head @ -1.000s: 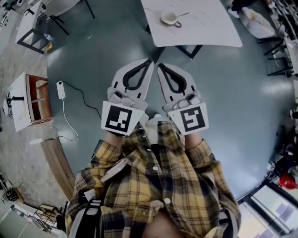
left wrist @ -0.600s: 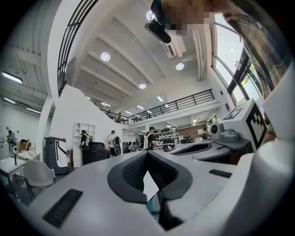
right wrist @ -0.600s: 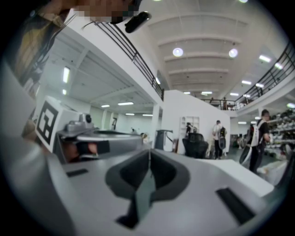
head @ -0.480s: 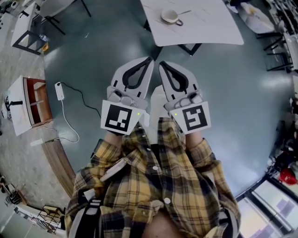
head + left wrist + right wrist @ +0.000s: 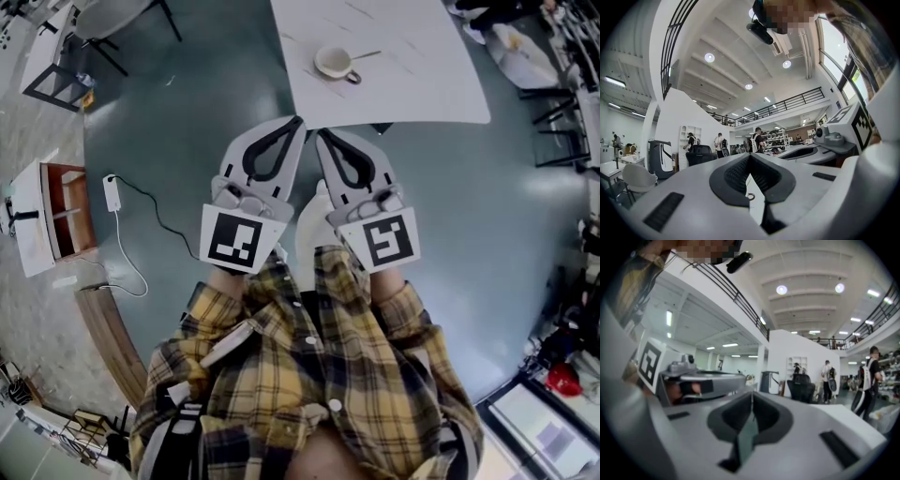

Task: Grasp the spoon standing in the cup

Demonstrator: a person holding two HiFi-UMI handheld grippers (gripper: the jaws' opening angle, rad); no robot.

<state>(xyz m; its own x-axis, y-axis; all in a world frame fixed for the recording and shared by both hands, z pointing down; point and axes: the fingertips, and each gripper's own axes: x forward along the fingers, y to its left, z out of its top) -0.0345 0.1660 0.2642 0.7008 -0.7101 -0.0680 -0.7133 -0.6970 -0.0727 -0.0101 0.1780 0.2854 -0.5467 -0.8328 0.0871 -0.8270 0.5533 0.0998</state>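
A white cup (image 5: 333,63) with the spoon (image 5: 367,54) leaning over its rim sits on the white worktop (image 5: 422,89). The left claw (image 5: 299,120) and right claw (image 5: 321,133), both closed on nothing, hang side by side near its edge. Below them is a glossy grey-green floor (image 5: 169,122), with a power strip (image 5: 112,191) off left.

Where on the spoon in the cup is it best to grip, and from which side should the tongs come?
Probably the bare handle of the spoon, which leans out past the rim of the cup to the right in the head view. Come from that side, tongs across the handle; the bowl end sits hidden inside the cup.
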